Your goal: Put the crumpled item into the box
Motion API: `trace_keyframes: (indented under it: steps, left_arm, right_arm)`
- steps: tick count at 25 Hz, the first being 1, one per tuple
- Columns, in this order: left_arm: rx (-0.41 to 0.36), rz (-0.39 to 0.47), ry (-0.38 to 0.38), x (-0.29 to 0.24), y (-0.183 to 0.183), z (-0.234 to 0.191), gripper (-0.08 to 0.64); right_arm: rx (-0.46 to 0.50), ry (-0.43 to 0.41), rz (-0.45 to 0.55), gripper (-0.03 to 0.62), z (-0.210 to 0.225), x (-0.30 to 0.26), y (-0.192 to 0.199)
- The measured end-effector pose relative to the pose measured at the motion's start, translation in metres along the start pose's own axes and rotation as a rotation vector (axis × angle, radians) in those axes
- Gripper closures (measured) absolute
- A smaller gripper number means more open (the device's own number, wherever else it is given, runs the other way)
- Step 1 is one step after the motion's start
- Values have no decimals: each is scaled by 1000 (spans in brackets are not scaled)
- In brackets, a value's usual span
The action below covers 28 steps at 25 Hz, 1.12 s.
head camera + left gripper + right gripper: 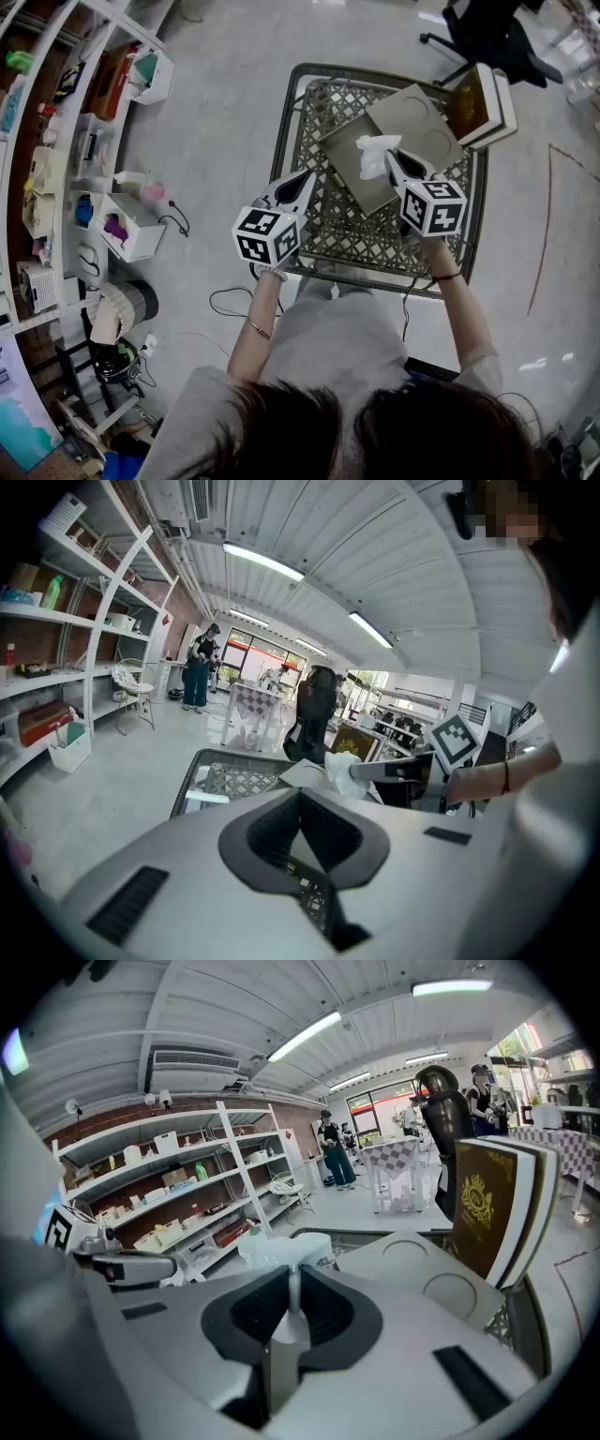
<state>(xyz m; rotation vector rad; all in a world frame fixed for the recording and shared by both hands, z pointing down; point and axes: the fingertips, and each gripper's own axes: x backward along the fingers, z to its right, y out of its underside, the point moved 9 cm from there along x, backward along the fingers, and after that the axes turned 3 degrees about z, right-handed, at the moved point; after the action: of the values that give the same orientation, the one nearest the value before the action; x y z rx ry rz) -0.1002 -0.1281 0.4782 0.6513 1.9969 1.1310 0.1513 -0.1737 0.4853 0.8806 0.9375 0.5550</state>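
Note:
A white crumpled paper (373,155) hangs over the open olive flat box (345,150) on the metal lattice table (375,264). My right gripper (392,159) is shut on it. In the right gripper view a thin fold runs between the pads and the crumpled bulk (281,1249) bulges past the tips of my right gripper (293,1277). My left gripper (307,176) hovers over the table's left edge beside the box, jaws together with nothing in them. The left gripper view looks past my left gripper (300,794) to the paper (339,766).
A tan insert with round recesses (422,122) lies on the table behind the box, and a dark gold-printed lid (478,103) leans at its far right corner. Shelves and white bins (131,225) stand at the left. Cables (225,300) lie on the floor. An office chair (487,37) stands beyond.

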Motion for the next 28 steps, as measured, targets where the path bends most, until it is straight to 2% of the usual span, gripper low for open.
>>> trace_keyframes:
  steps: [16,28]
  left_arm:
    - [53,-107,43,-36,21,-28,543]
    - [89,-173,53,-52,37,-40,543]
  right_arm:
    - [-27,18,-147,540,9,-58,25]
    - [-60,39,-299,540,17,-86,48]
